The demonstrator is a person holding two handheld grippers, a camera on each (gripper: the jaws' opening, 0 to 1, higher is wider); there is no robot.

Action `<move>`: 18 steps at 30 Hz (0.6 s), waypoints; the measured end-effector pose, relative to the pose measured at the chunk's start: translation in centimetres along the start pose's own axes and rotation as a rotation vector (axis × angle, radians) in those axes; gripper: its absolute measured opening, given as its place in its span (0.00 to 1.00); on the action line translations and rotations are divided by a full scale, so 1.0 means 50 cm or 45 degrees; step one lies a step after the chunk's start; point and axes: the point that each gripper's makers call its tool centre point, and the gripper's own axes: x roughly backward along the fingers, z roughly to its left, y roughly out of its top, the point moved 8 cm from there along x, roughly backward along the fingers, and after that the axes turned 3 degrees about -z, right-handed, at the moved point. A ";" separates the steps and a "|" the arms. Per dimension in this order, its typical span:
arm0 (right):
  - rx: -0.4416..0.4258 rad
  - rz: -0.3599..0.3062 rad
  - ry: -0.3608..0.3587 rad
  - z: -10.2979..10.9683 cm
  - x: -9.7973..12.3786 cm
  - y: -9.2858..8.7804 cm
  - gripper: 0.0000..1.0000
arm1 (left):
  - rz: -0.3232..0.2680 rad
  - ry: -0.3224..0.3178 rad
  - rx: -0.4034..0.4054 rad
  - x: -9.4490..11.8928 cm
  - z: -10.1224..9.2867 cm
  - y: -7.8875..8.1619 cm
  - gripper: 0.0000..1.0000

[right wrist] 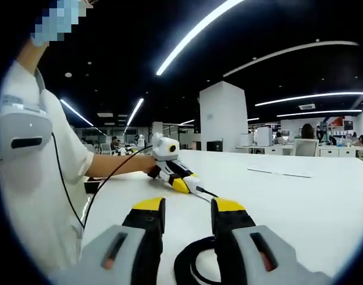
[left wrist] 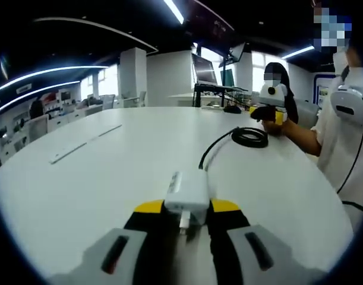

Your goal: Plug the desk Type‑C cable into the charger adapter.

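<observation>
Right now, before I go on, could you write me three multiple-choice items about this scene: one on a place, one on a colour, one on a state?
1. Where does the coil of the black cable lie?
A. On the white table
B. On the floor
C. Over a monitor

2. What colour is the charger adapter?
A. Black
B. Red
C. White

3. How do the jaws of the left gripper stand?
A. Wide apart, with nothing between them
B. Closed on the charger adapter
C. Closed on the coil

Answers:
1 A: the black cable rests coiled on the white table.
2 C: the charger adapter is plainly white.
3 B: the adapter sits between the yellow-tipped jaws of the left gripper.
</observation>
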 end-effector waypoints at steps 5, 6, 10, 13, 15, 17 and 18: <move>0.003 0.004 0.002 0.001 0.000 -0.001 0.31 | -0.004 0.009 0.004 -0.008 0.009 0.002 0.26; 0.004 0.006 0.003 0.001 0.000 -0.002 0.31 | -0.004 0.010 0.003 -0.009 0.010 0.002 0.26; 0.005 0.009 0.005 0.001 0.001 -0.002 0.31 | 0.004 0.020 0.003 -0.014 0.018 0.005 0.26; 0.003 0.000 0.003 0.001 0.002 -0.001 0.31 | 0.007 0.029 0.007 -0.015 0.024 0.006 0.26; 0.002 -0.005 0.004 0.001 0.003 0.000 0.31 | 0.009 0.034 0.008 -0.015 0.027 0.006 0.26; 0.003 -0.004 0.003 0.001 0.003 -0.001 0.31 | 0.010 0.042 0.012 -0.016 0.029 0.007 0.26; 0.004 -0.004 0.002 0.001 0.003 -0.001 0.31 | 0.010 0.044 0.013 -0.016 0.030 0.007 0.26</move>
